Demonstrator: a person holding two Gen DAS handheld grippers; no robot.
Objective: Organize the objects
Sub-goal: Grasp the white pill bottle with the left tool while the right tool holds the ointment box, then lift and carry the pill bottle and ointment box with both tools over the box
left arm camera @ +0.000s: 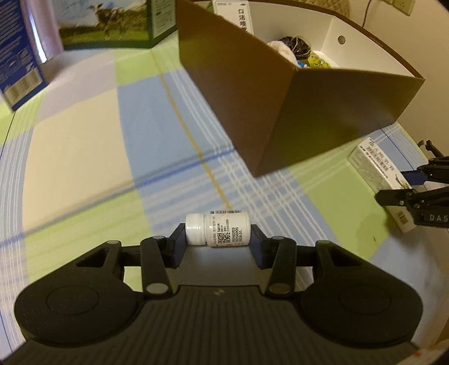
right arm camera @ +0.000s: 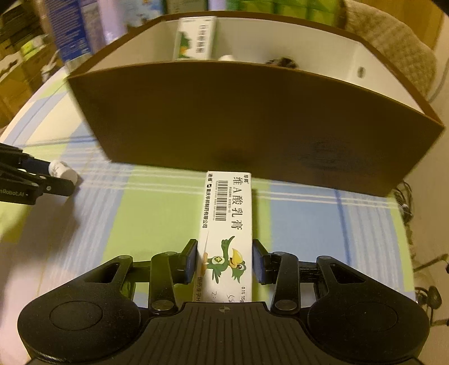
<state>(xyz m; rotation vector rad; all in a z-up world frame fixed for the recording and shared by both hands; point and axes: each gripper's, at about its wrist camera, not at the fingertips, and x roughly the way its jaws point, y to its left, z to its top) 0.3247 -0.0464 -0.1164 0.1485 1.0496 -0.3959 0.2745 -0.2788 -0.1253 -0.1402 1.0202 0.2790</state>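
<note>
A small white pill bottle (left arm camera: 224, 230) lies sideways between the fingers of my left gripper (left arm camera: 217, 230), which is shut on it just above the plaid tablecloth. The same bottle (right arm camera: 62, 170) shows at the left of the right wrist view. My right gripper (right arm camera: 224, 244) is shut on a long white ointment box (right arm camera: 227, 224) with a green bird on it; the box's far end points at the brown cardboard box (right arm camera: 252, 118). That open brown box (left arm camera: 266, 106) stands ahead, white inside, holding a white medicine carton (right arm camera: 195, 38) and a dark bundle (left arm camera: 294, 45).
A blue carton (left arm camera: 19, 56) and a green carton with a pasture picture (left arm camera: 112, 22) stand at the table's far left. Cables (right arm camera: 407, 202) hang off the table's right edge. A quilted cushion (right arm camera: 393, 42) sits behind the brown box.
</note>
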